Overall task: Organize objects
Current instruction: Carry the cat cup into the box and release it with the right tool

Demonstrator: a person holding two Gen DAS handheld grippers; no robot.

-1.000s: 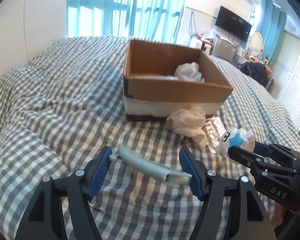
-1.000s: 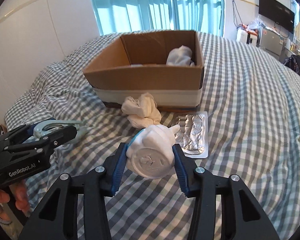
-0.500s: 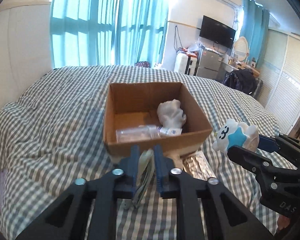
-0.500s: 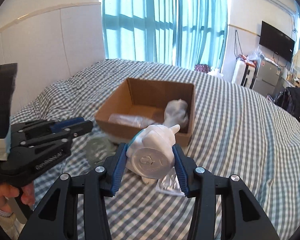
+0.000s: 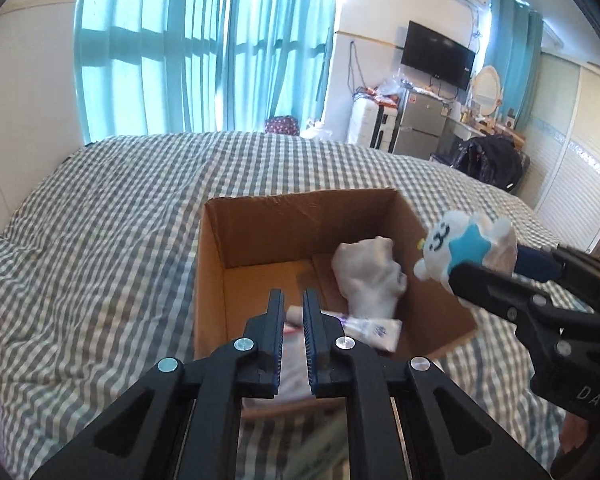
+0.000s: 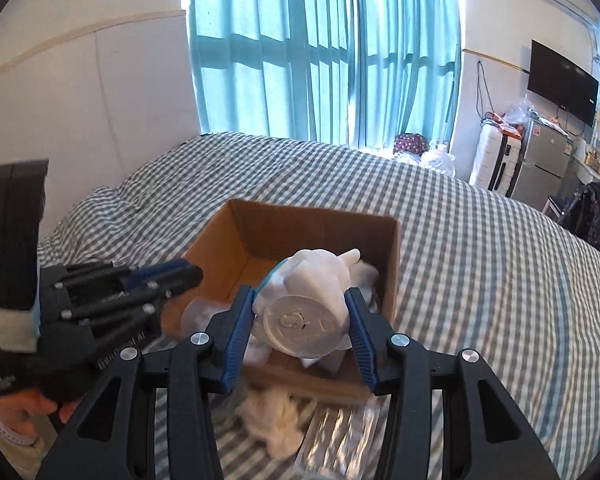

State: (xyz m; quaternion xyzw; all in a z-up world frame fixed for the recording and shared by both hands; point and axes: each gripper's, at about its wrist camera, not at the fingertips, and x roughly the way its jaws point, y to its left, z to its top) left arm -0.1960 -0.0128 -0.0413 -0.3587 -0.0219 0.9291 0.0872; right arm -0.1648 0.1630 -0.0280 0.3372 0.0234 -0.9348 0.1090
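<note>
1. Left wrist view: left gripper (image 5: 292,312) hangs over the cardboard box (image 5: 300,208), jaws drawn narrow; whether they pinch anything, I cannot tell.
2. Right wrist view: right gripper (image 6: 300,320) jaws clamp the white toy (image 6: 306,304) above the box on the bed (image 6: 480,260).

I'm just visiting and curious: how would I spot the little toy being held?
Find the checked bed and the open cardboard box on it. At the box's right edge, the right gripper fingers hold a white cloud-shaped toy, alone in having a blue star and a drawn face.

White plush toy (image 6: 308,304) above open cardboard box (image 6: 392,264)
</note>
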